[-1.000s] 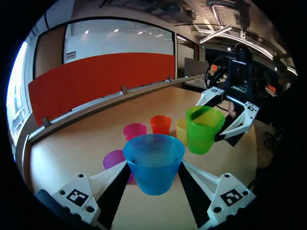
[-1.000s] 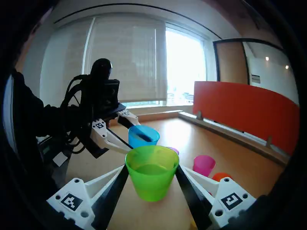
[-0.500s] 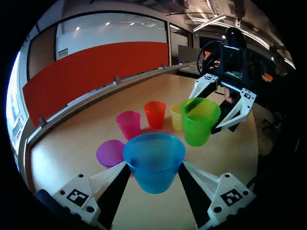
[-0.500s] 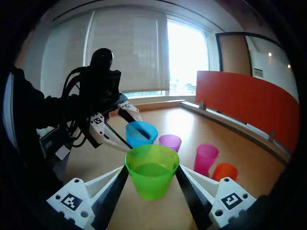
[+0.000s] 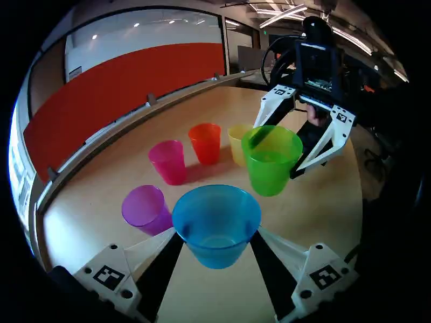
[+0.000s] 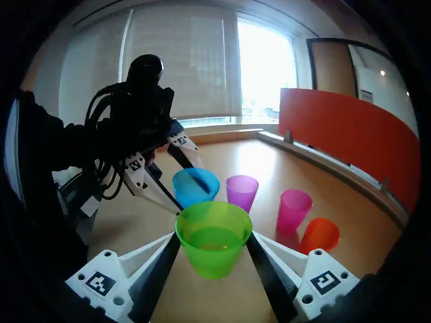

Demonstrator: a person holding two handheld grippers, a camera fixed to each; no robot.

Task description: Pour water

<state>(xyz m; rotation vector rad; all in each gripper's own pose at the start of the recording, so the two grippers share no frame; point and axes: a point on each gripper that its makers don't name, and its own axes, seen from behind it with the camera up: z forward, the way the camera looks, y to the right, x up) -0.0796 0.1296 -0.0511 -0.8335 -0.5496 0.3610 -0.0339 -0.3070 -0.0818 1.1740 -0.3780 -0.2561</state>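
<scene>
Green cup (image 6: 214, 245): upright, clamped at its sides between both fingers of the right gripper (image 6: 213, 237), with a liquid level showing partway up through the translucent wall. Blue cup (image 5: 217, 226): upright, clamped the same way between both fingers of the left gripper (image 5: 216, 234); whether it holds any liquid cannot be told. In the left gripper view the green cup sits just right of and beyond the blue cup, the two rims near but apart. In the right gripper view the blue cup is just behind and left of the green one. Four more cups stand upright on the wooden table (image 5: 323, 215) in a loose arc: purple (image 5: 144, 209) just beside the blue cup, then pink (image 5: 168, 160), orange (image 5: 205, 142) and yellow (image 5: 237, 142), the yellow one partly hidden behind the green cup. Markings: each gripper finger carries a square black-and-white marker tag; no words legible on them. A small sign (image 5: 75, 71) on the far wall is too small to read. A red partition (image 5: 108, 86) runs along the table's far edge. A bright window (image 6: 264, 70) with blinds is behind the left gripper, with a dark sleeve (image 6: 37, 151) at that side.
</scene>
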